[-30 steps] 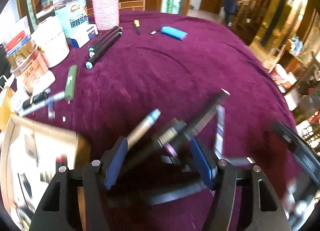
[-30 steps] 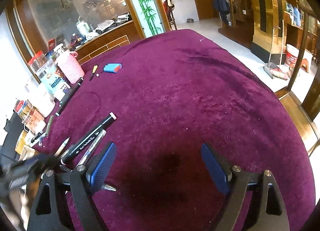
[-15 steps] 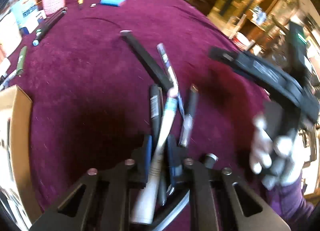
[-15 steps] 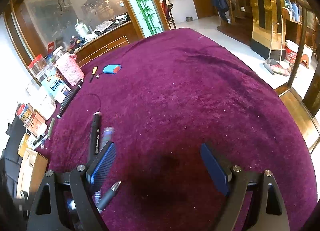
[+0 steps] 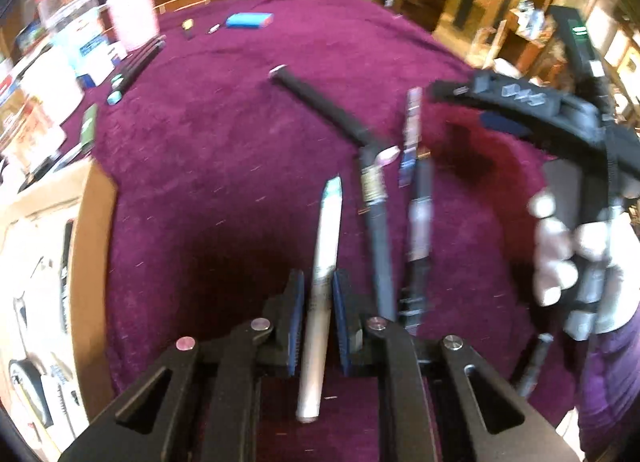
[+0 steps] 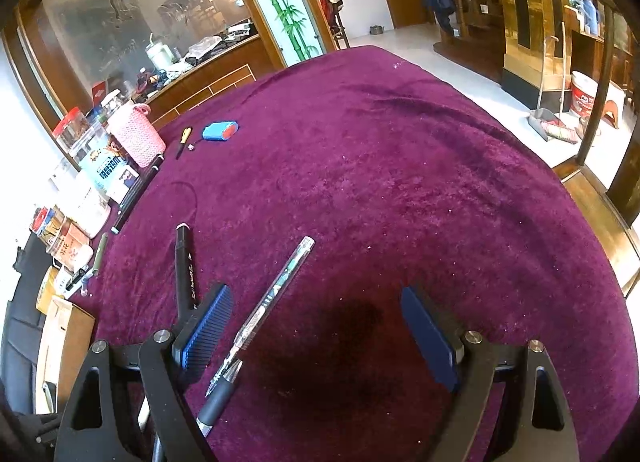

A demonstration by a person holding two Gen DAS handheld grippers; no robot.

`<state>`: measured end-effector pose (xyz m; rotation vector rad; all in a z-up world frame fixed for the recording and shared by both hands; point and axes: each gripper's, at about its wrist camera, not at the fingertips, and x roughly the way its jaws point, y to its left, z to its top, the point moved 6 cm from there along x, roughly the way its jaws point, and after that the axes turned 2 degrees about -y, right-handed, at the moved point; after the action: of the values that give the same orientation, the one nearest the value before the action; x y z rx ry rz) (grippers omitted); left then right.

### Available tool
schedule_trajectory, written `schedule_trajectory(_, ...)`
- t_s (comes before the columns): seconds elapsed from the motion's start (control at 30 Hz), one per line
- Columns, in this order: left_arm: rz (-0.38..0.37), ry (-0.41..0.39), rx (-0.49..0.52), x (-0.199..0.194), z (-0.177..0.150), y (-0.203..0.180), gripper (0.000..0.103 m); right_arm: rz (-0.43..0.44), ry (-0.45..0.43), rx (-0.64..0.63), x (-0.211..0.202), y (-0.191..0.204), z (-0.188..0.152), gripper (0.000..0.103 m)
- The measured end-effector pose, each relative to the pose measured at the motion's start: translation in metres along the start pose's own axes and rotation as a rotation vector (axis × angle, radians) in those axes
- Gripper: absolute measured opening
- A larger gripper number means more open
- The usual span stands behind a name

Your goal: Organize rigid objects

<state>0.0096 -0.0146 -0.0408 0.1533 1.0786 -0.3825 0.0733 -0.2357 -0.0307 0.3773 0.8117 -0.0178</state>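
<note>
**Mia:** Why is the left hand-held gripper (image 5: 316, 312) squeezed so tight?

**Ben:** It is pinching a white pen (image 5: 322, 282) between its blue pads. The pen lies along the fingers, and its blue-green tip pointing away. That grip looks firm, so the pen should not slip while it is carried.

**Mia:** Where might the pen go?

**Ben:** Maybe into the cardboard box (image 5: 94, 246) on the left. It sits right at the near edge of the tabletop (image 5: 224, 142) and already has some things in it. That is only a guess.

**Mia:** What about the right hand-held gripper (image 6: 316, 328)?

**Ben:** Its jaws are spread wide and hold nothing. A clear pen (image 6: 266, 310) lies on the purple cloth between them, nearer the left finger. A black marker (image 6: 185, 266) lies just beside that finger, on its outer side.

**Mia:** Is there room to move?

**Ben:** Lots, in the middle and far right of the tabletop. The left side is crowded with jars (image 6: 76, 130), a pink basket (image 6: 136, 134) and more markers. The two grippers are near each other, so they could bump.
</note>
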Motion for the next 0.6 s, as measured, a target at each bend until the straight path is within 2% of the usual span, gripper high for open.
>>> schedule_trajectory(0.03, 0.004, -0.01, -0.007, -0.001, -0.001, 0.004, 0.009, -0.001, 0.003, 0.002, 0.001, 0.0, 0.0, 0.089)
schedule_trajectory(0.13, 0.001, -0.009, -0.027, 0.001, 0.0, 0.011, 0.008, 0.004, 0.012, 0.006, 0.002, -0.001, -0.001, 0.089)
schedule_trajectory(0.3, 0.105, -0.044, 0.054, 0.007, 0.006, -0.005, 0.01, -0.006, 0.013, -0.003, 0.003, -0.001, -0.002, 0.089)
schedule_trajectory(0.5, 0.171, -0.126, 0.081, 0.007, 0.011, -0.009, 0.013, -0.008, 0.019, 0.003, 0.005, -0.002, -0.003, 0.089)
schedule_trajectory(0.53, 0.168, -0.129, 0.078, 0.006, 0.01, -0.01, 0.007, -0.001, 0.016, 0.001, 0.004, -0.001, -0.002, 0.089)
schedule_trajectory(0.6, 0.091, -0.14, 0.018, 0.0, 0.007, -0.008, 0.007, 0.004, 0.012, -0.011, 0.004, 0.002, -0.003, 0.089)
